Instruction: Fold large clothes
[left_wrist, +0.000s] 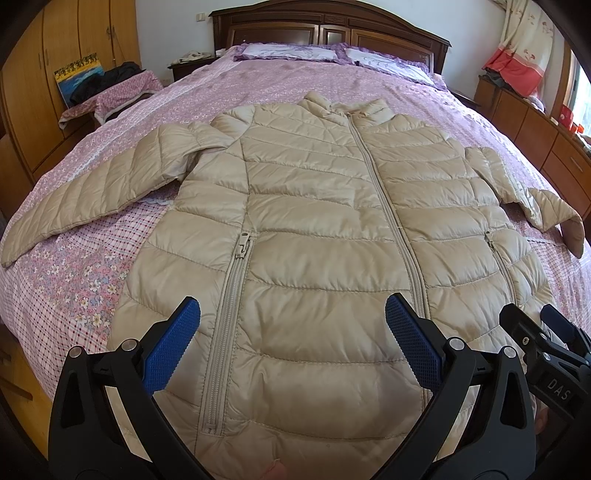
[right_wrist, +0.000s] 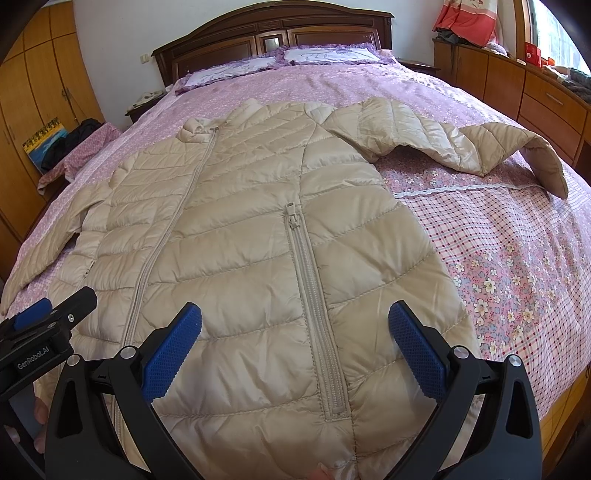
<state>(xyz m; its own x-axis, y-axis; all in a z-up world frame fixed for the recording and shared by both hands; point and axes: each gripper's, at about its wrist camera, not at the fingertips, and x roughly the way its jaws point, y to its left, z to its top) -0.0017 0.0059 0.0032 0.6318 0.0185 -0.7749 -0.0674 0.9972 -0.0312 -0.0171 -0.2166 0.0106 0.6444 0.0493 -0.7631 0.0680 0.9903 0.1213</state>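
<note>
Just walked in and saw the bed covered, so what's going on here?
A person holds a hand-held gripper in each hand over a beige quilted puffer jacket spread flat, zipped, sleeves out, on the pink floral bedspread. The left hand-held gripper and right hand-held gripper are both open near the hem, gripping nothing. No fold is made yet.

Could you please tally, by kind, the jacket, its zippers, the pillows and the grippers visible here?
Beige quilted puffer jacket: 1
Zippers, one front zipper and two pocket zippers: 3
Purple-frilled pillows: 2
Open blue-padded grippers, left gripper and right gripper: 2
Total: 8
</note>
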